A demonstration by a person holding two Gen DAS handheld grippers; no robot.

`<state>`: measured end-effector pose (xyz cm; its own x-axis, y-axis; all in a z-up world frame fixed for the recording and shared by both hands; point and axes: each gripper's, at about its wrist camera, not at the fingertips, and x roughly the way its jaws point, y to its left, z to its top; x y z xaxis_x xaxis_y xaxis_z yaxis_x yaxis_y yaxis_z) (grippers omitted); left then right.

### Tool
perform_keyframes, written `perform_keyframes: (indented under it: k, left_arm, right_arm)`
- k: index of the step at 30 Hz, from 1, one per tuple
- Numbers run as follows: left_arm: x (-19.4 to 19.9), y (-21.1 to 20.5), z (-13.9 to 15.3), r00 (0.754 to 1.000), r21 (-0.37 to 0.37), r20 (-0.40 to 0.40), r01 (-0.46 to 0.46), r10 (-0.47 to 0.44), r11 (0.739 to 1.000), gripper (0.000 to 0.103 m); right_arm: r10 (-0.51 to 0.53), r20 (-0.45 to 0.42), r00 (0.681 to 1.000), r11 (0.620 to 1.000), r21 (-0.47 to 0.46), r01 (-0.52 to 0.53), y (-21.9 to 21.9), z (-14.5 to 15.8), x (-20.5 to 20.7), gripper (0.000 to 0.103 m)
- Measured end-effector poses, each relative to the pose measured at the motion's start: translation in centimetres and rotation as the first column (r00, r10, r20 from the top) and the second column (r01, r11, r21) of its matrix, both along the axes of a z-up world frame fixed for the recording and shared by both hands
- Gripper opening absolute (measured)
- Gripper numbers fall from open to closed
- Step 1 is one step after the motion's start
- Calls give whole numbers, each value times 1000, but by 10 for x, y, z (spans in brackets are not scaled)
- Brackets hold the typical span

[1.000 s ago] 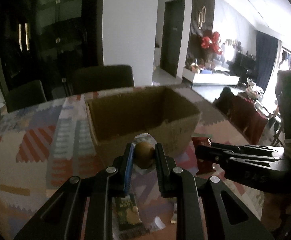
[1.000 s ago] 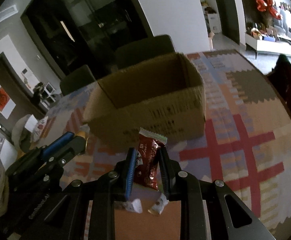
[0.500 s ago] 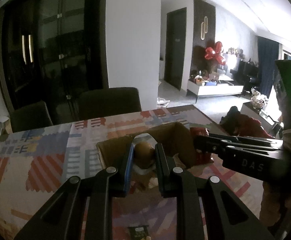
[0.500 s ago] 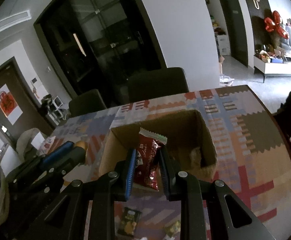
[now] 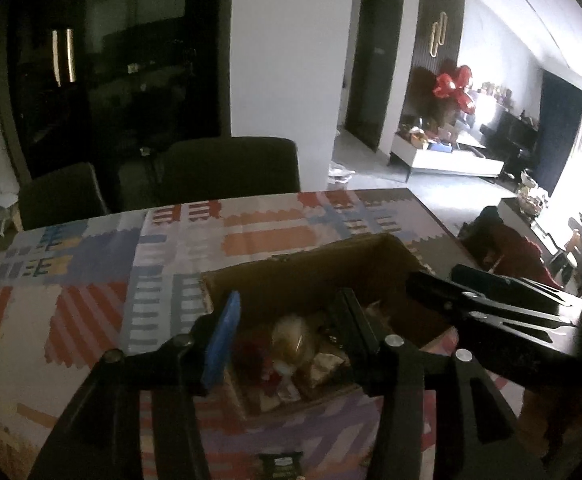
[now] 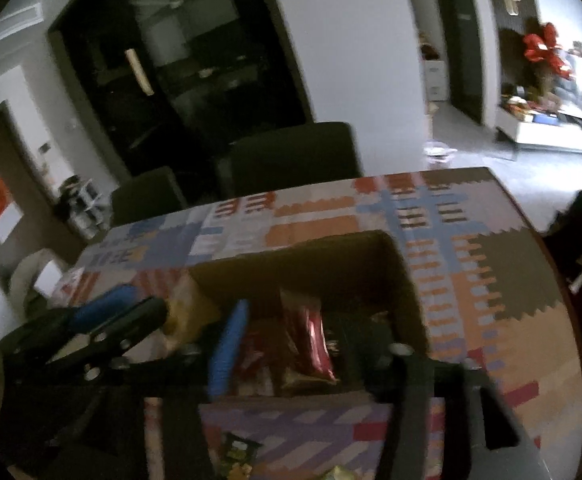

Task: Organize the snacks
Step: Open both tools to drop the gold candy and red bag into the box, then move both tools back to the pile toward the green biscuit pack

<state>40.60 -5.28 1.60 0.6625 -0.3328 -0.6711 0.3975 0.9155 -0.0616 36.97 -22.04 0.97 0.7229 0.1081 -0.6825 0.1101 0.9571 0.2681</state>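
Two tongs: both over the open cardboard box [image 5: 303,276], which sits toward the near right of the counter [image 5: 91,280] with its patterned cloth.
Left tongs [image 5: 287,332]: jaws have just been opening and stand apart; the round brown snack [image 5: 291,336] shows between them, clear of both pads, down among the box's contents.
Right tongs [image 6: 303,344]: jaws have just been opening, apart now; the red packet [image 6: 311,336] shows between them, tilted, inside the box; pads not pressing on it.
Box contents: a heap of wrappers, red and tan; dim, cannot sort one from another.
Hard to make out: right wrist view smeared by motion, so the right finger is a dark blur and the packet's print cannot be read.
Cut off: a dark green packet [image 5: 281,464] at the counter's near edge, lower part out of frame; its label too small to read.
Hidden: near wall of the box behind the tong bodies in both views.
Writing: none legible.
Surroundings: dark chairs [image 5: 227,168] at the far edge.
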Motion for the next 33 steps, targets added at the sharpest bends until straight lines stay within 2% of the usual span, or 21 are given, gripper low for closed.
perform_keyframes:
  k: [7,11,19,28,33]
  left_arm:
    - [-23,9,1,1000,26,19,4,-5,1000,50]
    - [-34,17,2,1000,6,6,-3,3,1000,52]
    - [-52,31,-13,1000,21,-26,-6,7,1000,53]
    - [-61,37,-59,983,19,-182,9,-5,1000,54]
    - [-67,38,-85,974,51,-228,11,1,999,56]
  right_arm:
    - [8,10,1000,1000,8,-8,4,4,-20,57]
    - [18,3,1000,1000,24,-18,9,3,-32,57]
    - [28,-38,999,1000,10,-28,25,-20,-51,57]
    - [26,-169,985,998,52,-18,31,-63,-59,57]
    - [16,-228,973,999,42,-7,33,-88,-65,57]
